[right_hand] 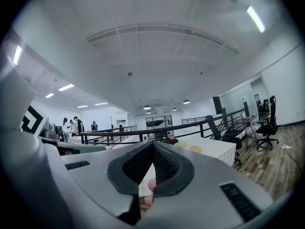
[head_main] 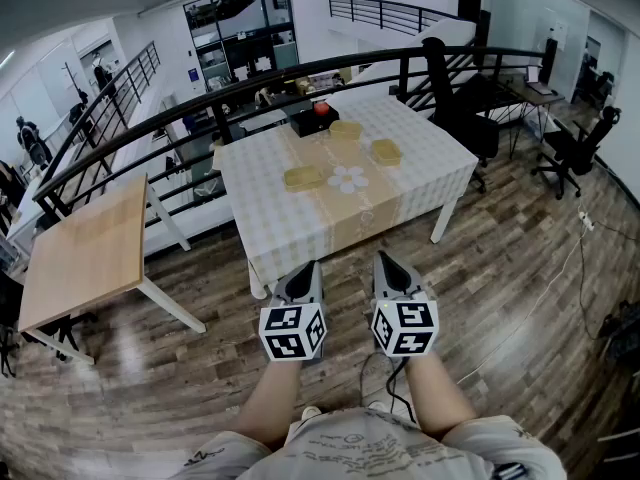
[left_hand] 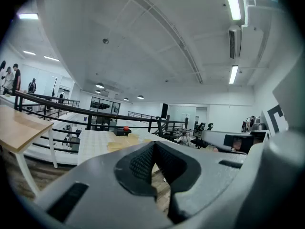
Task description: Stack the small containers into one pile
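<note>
Three shallow yellow containers lie apart on the checked table [head_main: 265, 203]: one at front left [head_main: 304, 177], one at the back [head_main: 346, 129], one at the right [head_main: 386, 151]. I stand well short of the table. My left gripper [head_main: 305, 270] and right gripper [head_main: 389, 263] hover side by side over the floor, both shut and holding nothing. In the left gripper view the jaws [left_hand: 153, 145] meet at their tips, with the table [left_hand: 93, 140] and a container [left_hand: 121, 145] far beyond. The right gripper [right_hand: 152, 146] points up at the ceiling, with two containers [right_hand: 196, 149] small in the distance.
A white flower-shaped mat [head_main: 349, 179] lies beside the front container. A black box [head_main: 312, 120] with a red object on it stands at the table's back. A black railing [head_main: 250, 78] runs behind. A wooden table [head_main: 85, 253] is at left, office chairs [head_main: 455, 98] at right.
</note>
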`<control>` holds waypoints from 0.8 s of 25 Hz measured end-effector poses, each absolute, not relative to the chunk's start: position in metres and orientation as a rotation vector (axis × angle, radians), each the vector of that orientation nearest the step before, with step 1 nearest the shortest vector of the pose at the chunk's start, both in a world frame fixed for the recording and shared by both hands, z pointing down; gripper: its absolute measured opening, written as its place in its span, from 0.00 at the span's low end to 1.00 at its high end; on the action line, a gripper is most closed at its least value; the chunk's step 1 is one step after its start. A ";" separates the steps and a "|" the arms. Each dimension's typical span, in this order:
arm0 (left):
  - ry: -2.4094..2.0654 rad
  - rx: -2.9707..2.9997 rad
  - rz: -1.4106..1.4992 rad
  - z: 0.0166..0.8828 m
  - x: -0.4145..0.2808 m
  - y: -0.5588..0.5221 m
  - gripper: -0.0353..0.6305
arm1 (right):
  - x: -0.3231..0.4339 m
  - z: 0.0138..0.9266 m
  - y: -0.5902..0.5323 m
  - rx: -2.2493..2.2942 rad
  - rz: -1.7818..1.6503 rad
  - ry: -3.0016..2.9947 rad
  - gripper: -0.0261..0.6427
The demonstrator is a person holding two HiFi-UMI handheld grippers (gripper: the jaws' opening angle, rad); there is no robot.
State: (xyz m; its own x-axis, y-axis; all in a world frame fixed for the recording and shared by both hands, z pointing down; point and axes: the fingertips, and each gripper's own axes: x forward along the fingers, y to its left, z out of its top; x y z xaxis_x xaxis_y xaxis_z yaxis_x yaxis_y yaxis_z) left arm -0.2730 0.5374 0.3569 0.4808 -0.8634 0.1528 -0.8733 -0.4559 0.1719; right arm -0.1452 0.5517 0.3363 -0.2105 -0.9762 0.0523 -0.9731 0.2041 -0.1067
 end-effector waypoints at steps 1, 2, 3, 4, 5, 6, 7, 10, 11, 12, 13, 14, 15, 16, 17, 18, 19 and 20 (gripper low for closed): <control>-1.496 2.500 0.066 0.357 -0.271 0.538 0.06 | -0.143 0.336 0.553 -1.958 -0.175 2.418 0.03; -1.499 2.499 0.068 0.357 -0.269 0.539 0.06 | -0.141 0.336 0.554 -1.957 -0.171 2.419 0.03; -1.503 2.499 0.069 0.357 -0.266 0.540 0.06 | -0.139 0.335 0.555 -1.952 -0.168 2.419 0.03; -1.506 2.500 0.068 0.356 -0.263 0.540 0.06 | -0.135 0.334 0.556 -1.943 -0.168 2.417 0.03; -1.509 2.501 0.066 0.354 -0.258 0.540 0.06 | -0.131 0.332 0.556 -1.932 -0.168 2.414 0.03; -1.513 2.503 0.063 0.353 -0.253 0.540 0.06 | -0.126 0.330 0.557 -1.920 -0.167 2.411 0.03; -1.517 2.504 0.061 0.351 -0.248 0.539 0.06 | -0.121 0.328 0.557 -1.911 -0.162 2.410 0.03; -1.531 2.505 0.054 0.348 -0.232 0.539 0.06 | -0.106 0.325 0.558 -1.894 -0.151 2.420 0.03; -1.536 2.503 0.050 0.348 -0.226 0.540 0.06 | -0.101 0.325 0.558 -1.888 -0.149 2.426 0.03; -1.542 2.503 0.045 0.347 -0.220 0.541 0.06 | -0.095 0.325 0.558 -1.881 -0.147 2.433 0.03; -1.547 2.502 0.040 0.347 -0.215 0.543 0.06 | -0.090 0.325 0.559 -1.876 -0.144 2.438 0.03; -1.553 2.501 0.036 0.346 -0.209 0.544 0.06 | -0.084 0.325 0.559 -1.872 -0.141 2.442 0.03; -1.559 2.501 0.034 0.346 -0.205 0.545 0.06 | -0.079 0.325 0.560 -1.868 -0.137 2.444 0.03; -1.564 2.500 0.033 0.345 -0.201 0.546 0.06 | -0.075 0.324 0.560 -1.865 -0.135 2.445 0.03; -1.567 2.499 0.034 0.345 -0.197 0.547 0.06 | -0.072 0.323 0.560 -1.862 -0.132 2.447 0.03; -1.571 2.498 0.034 0.344 -0.194 0.546 0.06 | -0.069 0.322 0.559 -1.857 -0.128 2.448 0.03; -1.574 2.498 0.035 0.344 -0.191 0.546 0.06 | -0.067 0.321 0.559 -1.853 -0.122 2.450 0.03; -1.579 2.498 0.035 0.344 -0.189 0.545 0.06 | -0.065 0.320 0.558 -1.849 -0.115 2.452 0.03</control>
